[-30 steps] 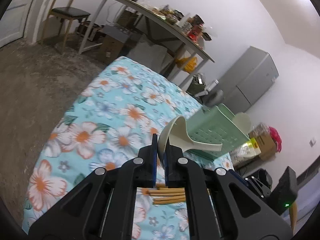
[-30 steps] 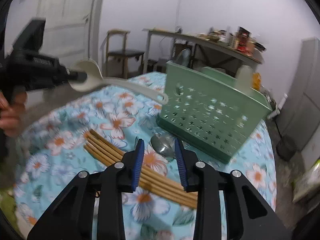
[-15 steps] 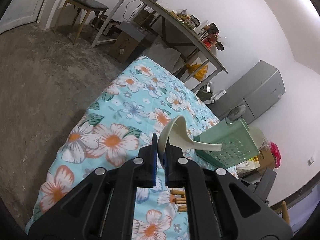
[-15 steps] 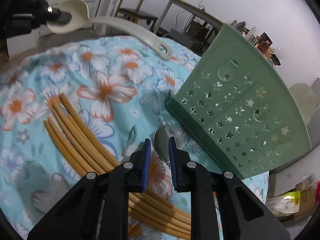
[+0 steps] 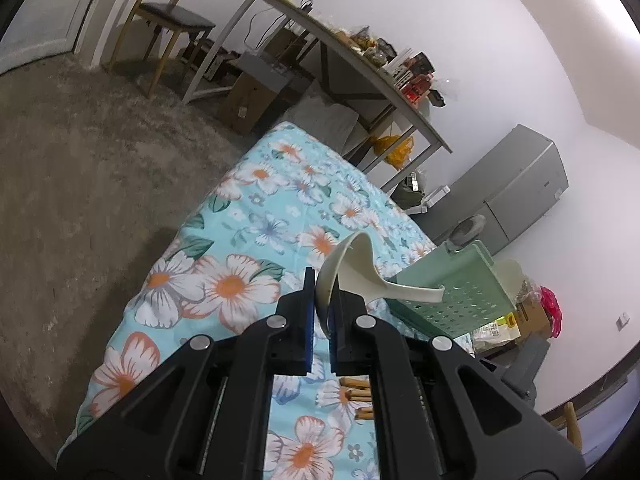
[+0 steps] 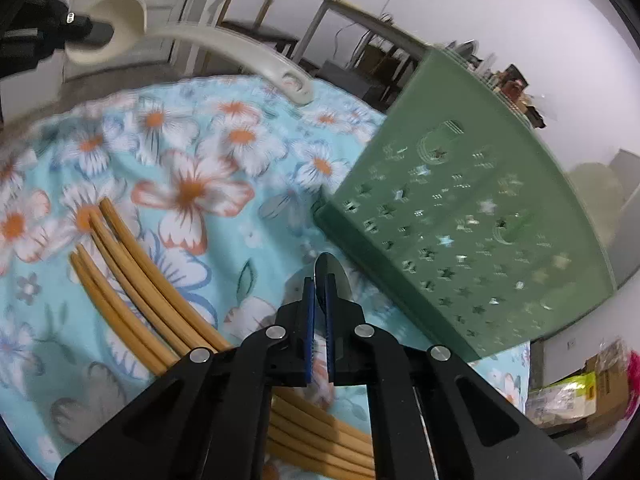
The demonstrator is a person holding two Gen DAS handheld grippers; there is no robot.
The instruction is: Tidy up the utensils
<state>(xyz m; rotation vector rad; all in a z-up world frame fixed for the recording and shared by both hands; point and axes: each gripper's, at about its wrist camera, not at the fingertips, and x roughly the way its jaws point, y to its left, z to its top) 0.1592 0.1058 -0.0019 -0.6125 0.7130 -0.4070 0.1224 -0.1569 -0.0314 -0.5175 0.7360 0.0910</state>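
Note:
My left gripper (image 5: 322, 280) is shut on the rim of a cream plastic spoon's (image 5: 372, 276) bowl, held in the air with its handle pointing at the green perforated basket (image 5: 460, 300). The right wrist view shows that spoon (image 6: 224, 46) hanging above the floral cloth (image 6: 248, 200). My right gripper (image 6: 320, 284) points down at the cloth beside the basket (image 6: 460, 220). Its jaws are closing, and the pads pinch the edge of a metal spoon (image 6: 338, 276) lying there. Several wooden chopsticks (image 6: 132, 272) lie to its left.
A second cream utensil (image 5: 510, 276) stands in the basket's far end. Beyond the cloth's edge is bare floor with a chair (image 5: 172, 16), a cluttered long table (image 5: 360, 52), a cardboard box (image 5: 252, 100) and a grey cabinet (image 5: 516, 184).
The right gripper has dropped toward the cloth and its jaws have narrowed from wide apart to pinching the metal spoon. The left gripper has shifted slightly and still grips the cream spoon.

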